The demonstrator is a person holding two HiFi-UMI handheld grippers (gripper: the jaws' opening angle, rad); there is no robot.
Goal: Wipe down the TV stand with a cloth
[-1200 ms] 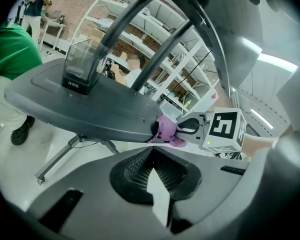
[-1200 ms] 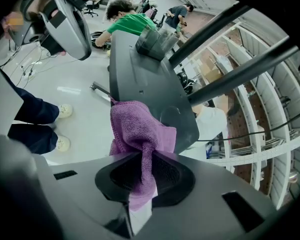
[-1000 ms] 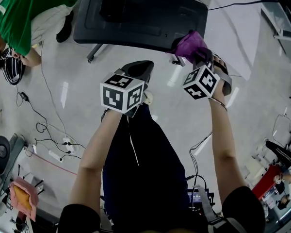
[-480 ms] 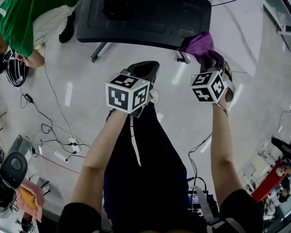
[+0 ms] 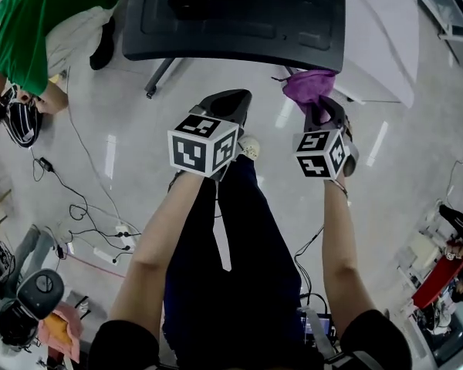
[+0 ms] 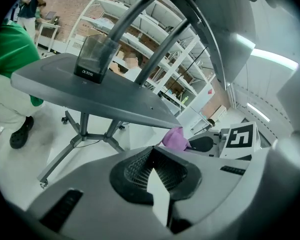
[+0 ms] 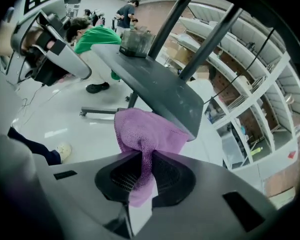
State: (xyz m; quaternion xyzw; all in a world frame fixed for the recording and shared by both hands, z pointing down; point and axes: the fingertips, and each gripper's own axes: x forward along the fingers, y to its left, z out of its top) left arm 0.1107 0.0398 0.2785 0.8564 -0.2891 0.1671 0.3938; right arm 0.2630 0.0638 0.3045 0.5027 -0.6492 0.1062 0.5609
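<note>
The cloth (image 5: 309,85) is purple and bunched. It is clamped between the jaws of the right gripper (image 5: 315,111), with a fold hanging down through the jaw pads in the right gripper view (image 7: 146,134). The cloth sits just beside the near right corner of the TV stand (image 5: 239,18). Whether it touches the edge cannot be determined from any view.

The TV stand is a dark grey, slightly curved platform with two slanted posts rising from a block (image 6: 92,59) on its top surface. It rests on legs (image 6: 80,139) with casters on a pale glossy floor (image 5: 139,129).

The left gripper (image 5: 221,111) is held level with the right one, well short of the platform's near edge. Its jaws are pressed together with nothing between them (image 6: 155,176).

A white shoe (image 5: 249,146) of the operator shows between the two grippers. A person in a green top (image 5: 46,14) crouches at the left end of the stand. Cables (image 5: 85,206) lie on the floor to the left. White shelving (image 6: 155,49) stands behind the stand.
</note>
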